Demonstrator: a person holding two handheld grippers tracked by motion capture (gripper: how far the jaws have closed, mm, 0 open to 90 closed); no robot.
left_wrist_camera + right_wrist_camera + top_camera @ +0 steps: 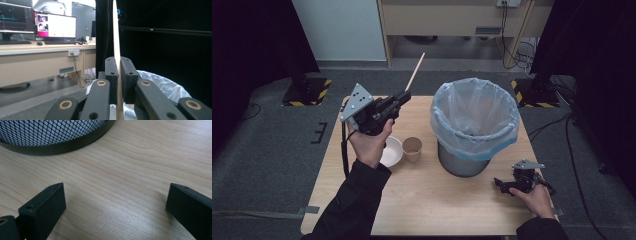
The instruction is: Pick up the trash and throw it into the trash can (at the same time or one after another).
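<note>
Thin wooden stick (415, 71) is clamped near its lower end in the closed left tool (403, 96), raised at 10 o'clock of the lined bin (475, 125). Judged light, stiff, snappable; long overhang may pivot. Right tool (499, 184) is rested wide open, empty, on the worktop (422, 200).

The left claw (404, 96) is hanging raised above the desk (422, 200), clamped on a wooden stick (415, 71) that is pointing away past the far desk edge, where open air is lying ahead. Just to its right the lined bin (474, 125) is blocking the way. Below it, a white bowl (392, 151) and a paper cup (412, 149) are standing. Between the spread jaws of the right claw (502, 184) bare wood is lying free; just beyond them the bin's mesh wall (50, 132) is standing.
</note>
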